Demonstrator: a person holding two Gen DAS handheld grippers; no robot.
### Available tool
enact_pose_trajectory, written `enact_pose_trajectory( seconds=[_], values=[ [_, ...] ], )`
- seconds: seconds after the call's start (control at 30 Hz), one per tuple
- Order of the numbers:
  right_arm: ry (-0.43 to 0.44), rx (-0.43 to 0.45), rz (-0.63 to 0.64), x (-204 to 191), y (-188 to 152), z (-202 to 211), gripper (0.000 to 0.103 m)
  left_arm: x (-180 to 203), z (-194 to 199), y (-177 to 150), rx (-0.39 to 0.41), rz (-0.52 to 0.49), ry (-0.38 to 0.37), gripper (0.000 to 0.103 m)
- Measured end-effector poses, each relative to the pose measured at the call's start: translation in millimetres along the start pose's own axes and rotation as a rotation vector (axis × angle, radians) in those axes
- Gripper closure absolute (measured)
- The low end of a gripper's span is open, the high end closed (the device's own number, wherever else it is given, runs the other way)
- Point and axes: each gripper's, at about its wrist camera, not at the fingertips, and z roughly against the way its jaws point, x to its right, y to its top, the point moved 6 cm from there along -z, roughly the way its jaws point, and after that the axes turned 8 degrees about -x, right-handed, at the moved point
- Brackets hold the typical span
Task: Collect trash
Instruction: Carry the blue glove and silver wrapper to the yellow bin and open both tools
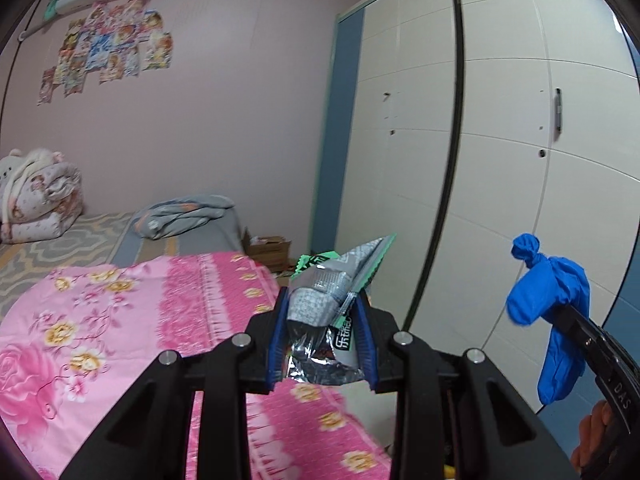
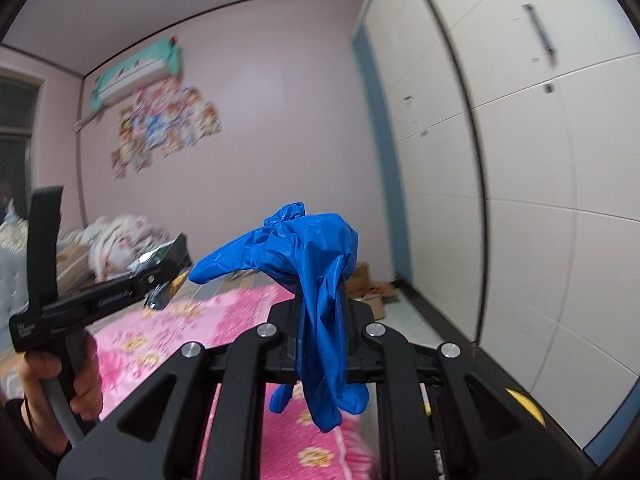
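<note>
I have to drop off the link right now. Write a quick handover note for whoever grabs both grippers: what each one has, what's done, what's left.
Left gripper: shut on a crumpled silver snack wrapper, lifted over the pink floral bedspread.
Right gripper: shut on a blue disposable glove, held up in the air beside the white wardrobe.
Done: both pieces of trash are picked up.
Left: drop both in a bin; none is in view, so find it first. Then check the bed for more.

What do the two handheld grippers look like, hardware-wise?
Both are black plastic scissor-linkage frames with round silver pivot pins. The left gripper has ribbed blue finger pads; seen from the right wrist camera, its body carries small white lettering and a grey cable runs from the handle. The right gripper shows a yellow patch on its frame. A dark sleeve covers the left wrist.
</note>
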Motion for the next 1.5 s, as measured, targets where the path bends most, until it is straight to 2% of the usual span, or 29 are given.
enact_pose_trajectory(
  seconds=[0.23, 0.53, 0.8, 1.13, 1.3, 1.5],
  values=[
    [-0.223, 0.095, -0.107, 72.7, 12.6, 23.0, 0.092, 55.0, -20.8, 5.6, -0.002, -0.017, -0.059, 0.074],
    [-0.425, 0.095, -0.185, 142.9, -6.7, 6.3, 0.092, 115.2, -72.9, -19.0, -0.056, -0.082, -0.099, 0.074],
    [-0.500, 0.013, -0.243, 194.2, -41.1, -29.2, 0.091, 152.2, -138.4, -61.1, -0.161, -0.143, -0.111, 0.074],
    [-0.552, -0.126, -0.297, 239.1, -94.8, -76.7, 0.091, 184.3, -221.0, -126.0, -0.335, -0.196, -0.146, 0.074],
    [-0.568, -0.201, -0.338, 263.5, -123.4, -99.3, 0.091, 192.9, -245.9, -150.0, -0.394, -0.214, -0.153, 0.074],
    [-0.566, -0.273, -0.385, 273.2, -156.6, -115.4, 0.091, 203.3, -266.4, -173.4, -0.455, -0.225, -0.173, 0.073]
  ],
)
